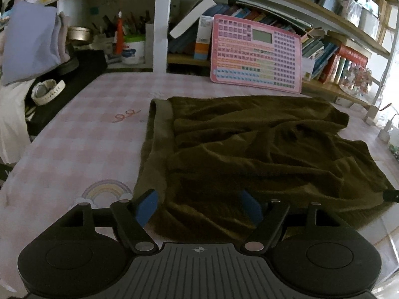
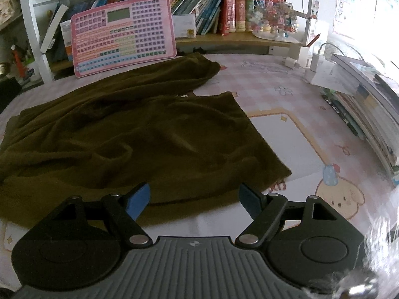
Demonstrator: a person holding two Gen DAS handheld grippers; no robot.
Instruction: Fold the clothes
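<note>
A dark olive pair of shorts (image 1: pixel 261 149) lies rumpled on the pink checked tabletop, waistband (image 1: pixel 159 134) at its left side. My left gripper (image 1: pixel 199 204) hovers open over the near left corner of the shorts, blue pads wide apart, nothing pinched. In the right wrist view the shorts (image 2: pixel 129 137) spread left and centre, the two leg ends pointing right. My right gripper (image 2: pixel 194 200) stands open above the near hem by the right leg end, its pads clear of the cloth.
A pink toy keyboard tablet (image 1: pixel 256 54) (image 2: pixel 122 35) leans against the bookshelves behind the shorts. Stacked books (image 2: pixel 369 104) line the right edge. Clothes and a white watch (image 1: pixel 47 91) sit at far left. Bare tablecloth (image 1: pixel 82 137) lies left of the shorts.
</note>
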